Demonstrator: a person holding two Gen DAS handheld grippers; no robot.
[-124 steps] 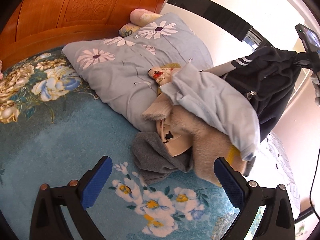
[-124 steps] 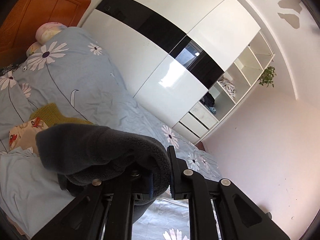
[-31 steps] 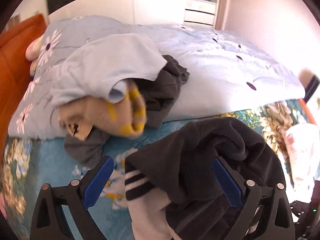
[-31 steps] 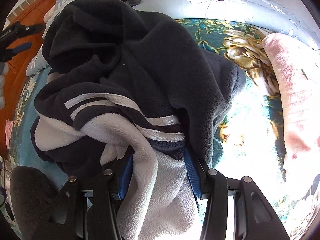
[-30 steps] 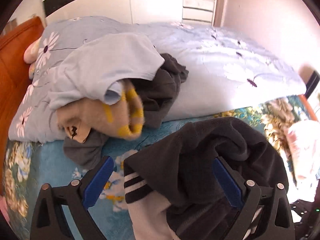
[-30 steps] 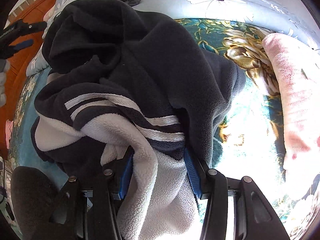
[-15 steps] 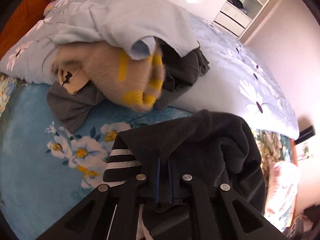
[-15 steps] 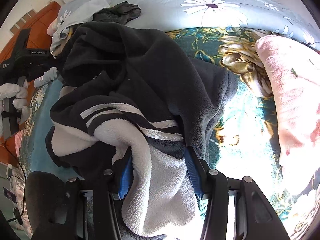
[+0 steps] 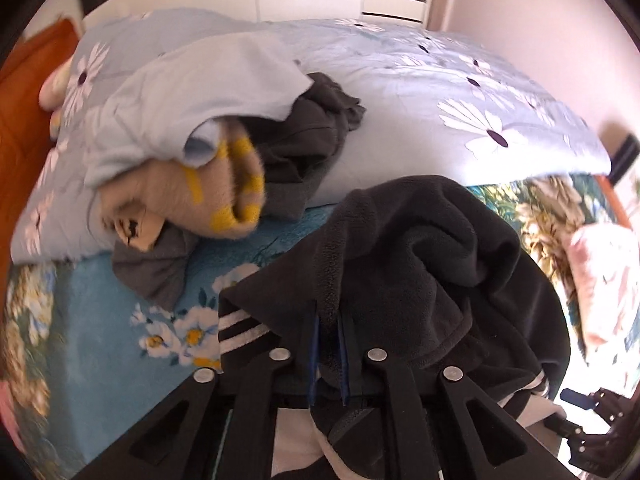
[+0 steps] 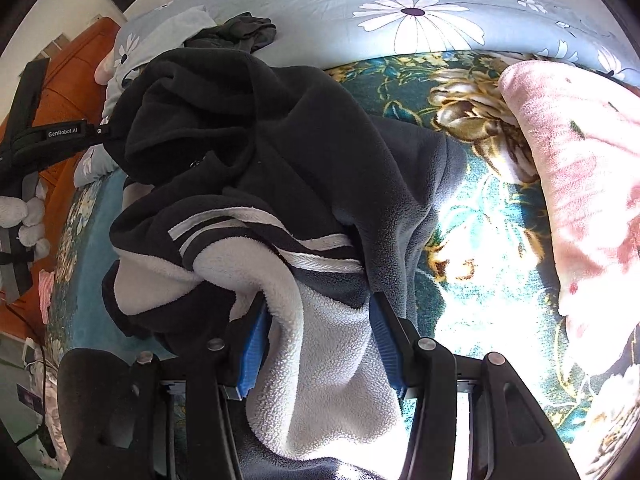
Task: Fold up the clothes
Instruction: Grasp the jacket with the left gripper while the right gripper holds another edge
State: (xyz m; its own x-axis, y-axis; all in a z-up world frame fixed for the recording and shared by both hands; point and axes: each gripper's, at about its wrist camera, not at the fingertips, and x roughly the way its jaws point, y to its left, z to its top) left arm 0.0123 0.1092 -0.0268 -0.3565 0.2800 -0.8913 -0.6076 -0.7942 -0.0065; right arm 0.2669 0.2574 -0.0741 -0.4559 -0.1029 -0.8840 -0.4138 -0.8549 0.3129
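Fleece jacket (image 10: 280, 152), black with white stripes and a pale lining, lies bunched at the centre of both frames on the teal floral bedspread (image 9: 100, 340). In the lower centre of the left-wrist frame, the left gripper (image 9: 329, 354) is clamped on a dark edge of the fleece, its blue pads nearly together with cloth between them. In the lower centre of the right-wrist frame, the right gripper (image 10: 316, 336) has its blue pads set apart with a thick roll of white lining between them; the fabric fills the gap, but whether it is pinched firmly cannot be told. At upper left of the left-wrist frame, a heap of other clothes (image 9: 208, 148) rests against a daisy-print duvet (image 9: 480, 92); a pink blanket (image 10: 580, 184) lies at right. Risk, as a judgement: the jacket is crumpled, so each gripper may hold several layers or a non-matching edge, and spreading it could twist it; the bulky lining might slip from the wider right grip.
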